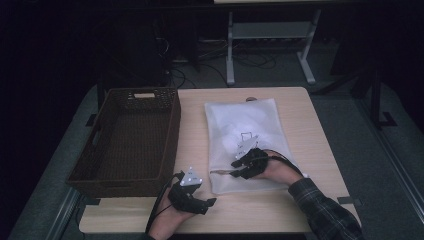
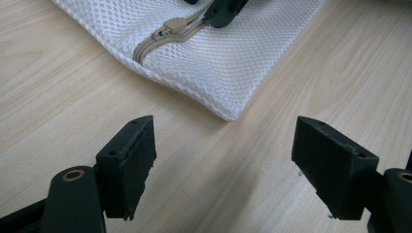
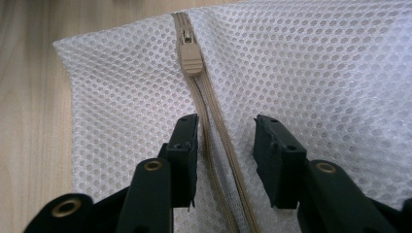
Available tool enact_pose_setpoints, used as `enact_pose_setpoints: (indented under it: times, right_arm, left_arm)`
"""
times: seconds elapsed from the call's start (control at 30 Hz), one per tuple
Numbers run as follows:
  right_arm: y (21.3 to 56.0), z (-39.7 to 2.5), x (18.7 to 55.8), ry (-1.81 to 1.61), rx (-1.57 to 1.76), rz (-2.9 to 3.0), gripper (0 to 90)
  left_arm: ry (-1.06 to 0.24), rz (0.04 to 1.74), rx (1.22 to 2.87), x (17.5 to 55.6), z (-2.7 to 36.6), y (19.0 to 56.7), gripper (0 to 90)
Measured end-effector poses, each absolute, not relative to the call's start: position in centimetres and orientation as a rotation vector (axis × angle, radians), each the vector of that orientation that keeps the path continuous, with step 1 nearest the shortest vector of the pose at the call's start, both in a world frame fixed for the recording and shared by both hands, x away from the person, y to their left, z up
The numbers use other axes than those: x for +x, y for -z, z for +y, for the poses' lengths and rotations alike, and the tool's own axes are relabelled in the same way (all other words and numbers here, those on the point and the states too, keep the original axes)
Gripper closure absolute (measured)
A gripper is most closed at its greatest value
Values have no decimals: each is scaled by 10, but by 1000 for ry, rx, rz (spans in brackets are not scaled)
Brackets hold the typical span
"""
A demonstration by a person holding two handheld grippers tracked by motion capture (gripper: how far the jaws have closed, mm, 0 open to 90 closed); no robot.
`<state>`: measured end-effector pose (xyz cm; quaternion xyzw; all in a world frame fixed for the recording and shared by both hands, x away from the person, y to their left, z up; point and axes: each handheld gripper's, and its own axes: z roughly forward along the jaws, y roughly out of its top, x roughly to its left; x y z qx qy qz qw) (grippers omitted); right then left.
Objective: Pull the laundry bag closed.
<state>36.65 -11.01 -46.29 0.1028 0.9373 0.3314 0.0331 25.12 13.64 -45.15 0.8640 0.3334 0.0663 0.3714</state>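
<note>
- Centrally, a white mesh bag lies flat on the right half of the wooden table, its near edge close to the person's side.
- A beige zipper runs along the bag near that edge; its slider sits close to the bag's near-left corner. In the left gripper view the slider appears at the top of the picture, on the mesh.
- The right gripper rests on the bag's near portion. Its jaws stand partly open, one on either side of the zipper tape, just behind the slider; nothing is pinched between them.
- The left gripper sits on the bare table just off the bag's near-left corner. Its jaws are spread wide and hold nothing; the bag's corner lies just beyond them, not touched.
- A dark woven basket occupies the left side of the table, beside the bag, and looks empty.
- A plaid sleeve covers the right forearm entering from the bottom right.
</note>
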Motion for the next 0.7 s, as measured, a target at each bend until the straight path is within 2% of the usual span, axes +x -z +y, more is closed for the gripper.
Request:
enact_pose_setpoints:
  times: [0.4,0.7]
  right_arm:
    - [464,-110,364,-1047,376,2872,837]
    - [461,-115,368,-1112,460,2871,854]
  left_arm:
    - [-157,880,2201,257,130,452,236]
    - [-191,898,2179,272,119,446,236]
